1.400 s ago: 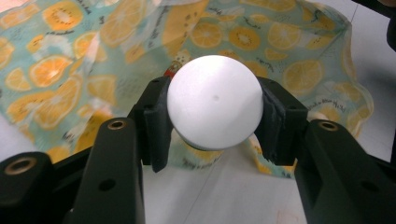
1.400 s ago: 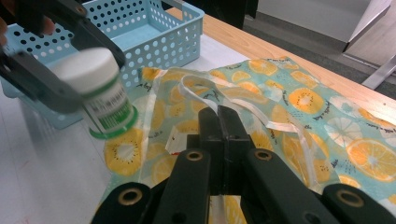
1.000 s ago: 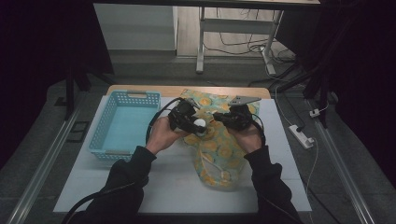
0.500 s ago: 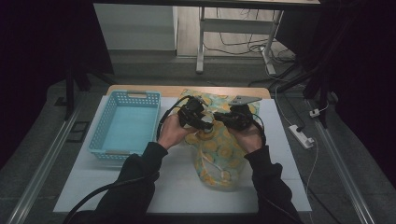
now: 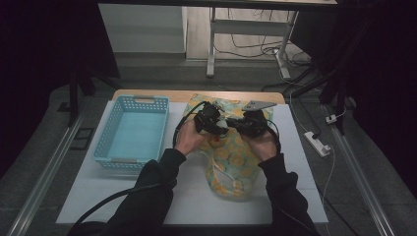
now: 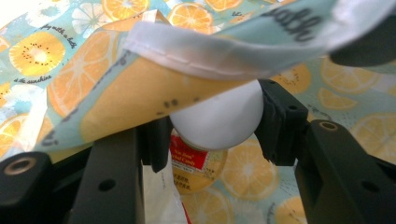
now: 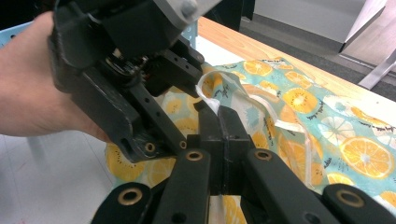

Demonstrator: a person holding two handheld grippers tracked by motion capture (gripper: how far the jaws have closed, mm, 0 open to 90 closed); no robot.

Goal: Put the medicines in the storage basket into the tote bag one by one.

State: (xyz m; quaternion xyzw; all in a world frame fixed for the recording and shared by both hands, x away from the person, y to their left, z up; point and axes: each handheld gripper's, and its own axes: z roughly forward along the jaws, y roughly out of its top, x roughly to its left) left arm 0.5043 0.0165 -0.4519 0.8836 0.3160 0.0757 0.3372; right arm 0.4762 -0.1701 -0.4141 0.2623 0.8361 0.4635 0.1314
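A fabric bag (image 5: 231, 164) printed with orange slices lies in the middle of the white table (image 5: 147, 201). My right gripper (image 5: 233, 123) is shut on the bag's white-hemmed rim (image 7: 211, 95) and holds it lifted, the jaws (image 7: 217, 114) pressed together on the cloth. My left gripper (image 5: 220, 126) is shut on a small bottle by its round white cap (image 6: 219, 119); a red label (image 6: 189, 158) shows below the cap. The bottle sits just under the raised rim (image 6: 210, 51), at the bag's mouth. The two grippers nearly touch, and the left gripper (image 7: 126, 84) looms close in the right gripper view.
A light blue plastic basket (image 5: 133, 132) stands on the table to the left of the bag. The table's far edge is a wooden strip (image 5: 147, 93). A white power strip (image 5: 317, 143) lies on the floor to the right.
My left gripper has carried the bottle to the right and slightly down, up to the lifted rim of the bag. The right gripper has held still on the rim.
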